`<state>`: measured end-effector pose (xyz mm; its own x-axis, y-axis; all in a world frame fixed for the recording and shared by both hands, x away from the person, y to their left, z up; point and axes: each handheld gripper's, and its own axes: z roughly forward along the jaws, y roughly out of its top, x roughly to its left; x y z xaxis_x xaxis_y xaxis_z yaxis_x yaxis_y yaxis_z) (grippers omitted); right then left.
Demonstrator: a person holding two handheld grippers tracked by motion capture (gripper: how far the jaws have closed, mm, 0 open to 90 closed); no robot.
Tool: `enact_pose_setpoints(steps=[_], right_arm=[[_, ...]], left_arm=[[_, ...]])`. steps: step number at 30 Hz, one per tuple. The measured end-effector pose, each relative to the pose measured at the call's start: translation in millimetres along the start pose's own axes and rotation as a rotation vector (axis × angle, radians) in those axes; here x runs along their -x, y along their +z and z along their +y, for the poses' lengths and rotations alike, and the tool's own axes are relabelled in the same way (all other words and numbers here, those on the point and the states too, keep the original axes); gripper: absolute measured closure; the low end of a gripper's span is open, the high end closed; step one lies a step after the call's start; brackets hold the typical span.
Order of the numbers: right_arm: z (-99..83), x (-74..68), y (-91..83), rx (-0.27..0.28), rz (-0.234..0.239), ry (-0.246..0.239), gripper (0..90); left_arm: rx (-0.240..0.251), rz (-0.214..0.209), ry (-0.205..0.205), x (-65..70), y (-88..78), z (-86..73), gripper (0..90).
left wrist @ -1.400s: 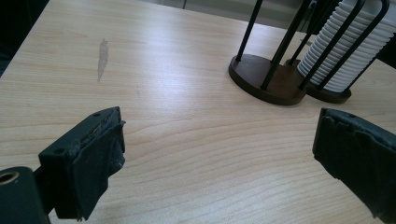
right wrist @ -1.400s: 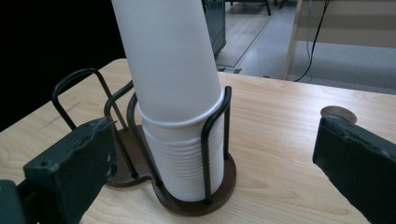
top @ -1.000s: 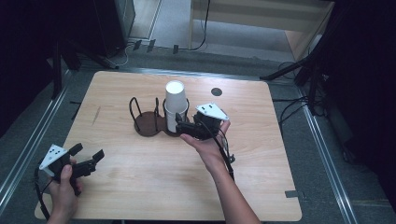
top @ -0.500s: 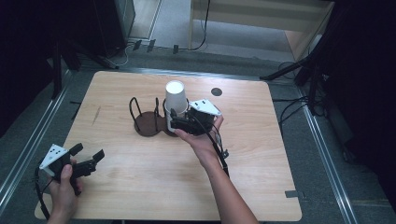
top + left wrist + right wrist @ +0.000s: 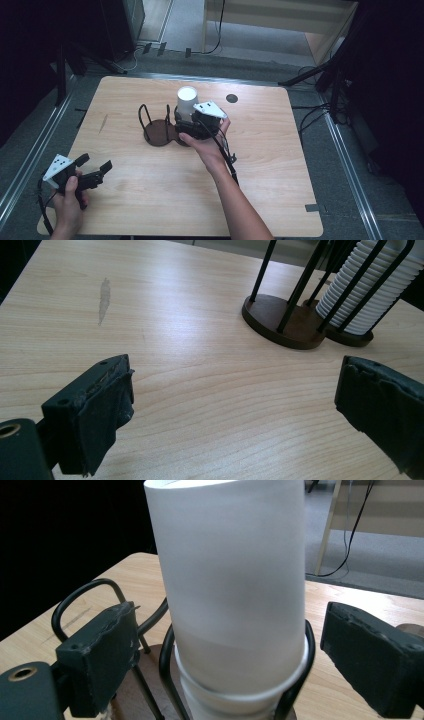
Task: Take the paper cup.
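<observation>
The right gripper (image 5: 184,129) is at the white cup stack (image 5: 186,102), which stands upside down in the near ring of a black wire holder (image 5: 159,131). In the right gripper view the stack (image 5: 230,595) rises straight ahead between the two pads (image 5: 102,655), with a gap on each side; the jaws have just been closing but do not yet press on it. The holder's wire loops (image 5: 82,597) sit just behind and left of the left-hand pad.

The left gripper (image 5: 94,169) is held well apart, near the table's front left corner, jaws wide with nothing between them. From its view the holder's brown base (image 5: 280,322) and the ribbed cups (image 5: 362,295) lie ahead and to the right.

The table (image 5: 280,165) is pale wood with a small dark disc (image 5: 231,98) beyond the right gripper. Grey floor, cables and dark stands surround it.
</observation>
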<state>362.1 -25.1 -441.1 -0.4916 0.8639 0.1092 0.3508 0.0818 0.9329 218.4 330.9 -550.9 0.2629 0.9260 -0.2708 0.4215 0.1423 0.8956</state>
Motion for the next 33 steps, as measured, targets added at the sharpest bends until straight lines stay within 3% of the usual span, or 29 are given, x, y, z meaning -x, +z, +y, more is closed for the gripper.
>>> enact_pose_setpoints(steps=[11,17,23,33], right_arm=[[2.9,-3.7,16.4,-0.007,-0.004,0.017,8.5],[3.0,-1.7,23.6,-0.017,-0.027,0.016,14.8],[2.9,-2.3,24.3,-0.002,-0.056,0.004,23.3],[7.0,-5.1,20.4,0.03,-0.062,-0.011,26.2]], left_arm=[[-0.004,-0.008,0.001,-0.4,-0.2,0.0,2.6],[-0.005,-0.009,0.001,-0.4,0.1,0.0,2.6],[-0.005,-0.01,-0.001,-0.4,0.1,0.0,2.7],[-0.006,-0.011,0.001,-0.1,0.5,0.0,2.6]])
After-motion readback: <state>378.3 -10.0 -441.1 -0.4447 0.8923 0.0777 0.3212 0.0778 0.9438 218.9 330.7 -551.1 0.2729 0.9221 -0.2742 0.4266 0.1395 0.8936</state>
